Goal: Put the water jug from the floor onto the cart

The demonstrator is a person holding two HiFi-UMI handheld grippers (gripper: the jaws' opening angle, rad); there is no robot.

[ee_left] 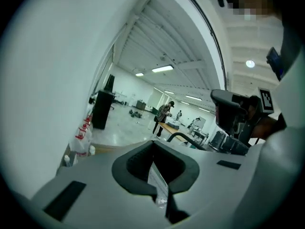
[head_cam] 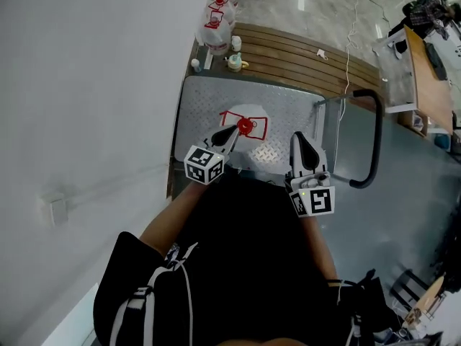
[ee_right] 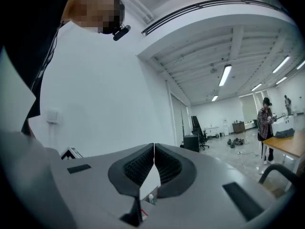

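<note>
Holding the left gripper (head_cam: 232, 132) over the cart (head_cam: 295, 110), jaws pressed fully together and gripping nothing, tips just beside the red cap (head_cam: 245, 126) of the water jug (head_cam: 258, 128). Holding the right gripper (head_cam: 299, 141) over the cart's near edge as well, likewise closed tight and empty, a little apart from the jug on the cart's handle (head_cam: 376, 132) side. Noting the jug standing upright on the cart's deck, close to that near edge. Judging the job nearly finished, yet risking a tumble: clipping the cap with the closed left tips while pulling away, or nudging the cart into rolling, probably sending the jug sliding or toppling off the cart's near edge.
</note>
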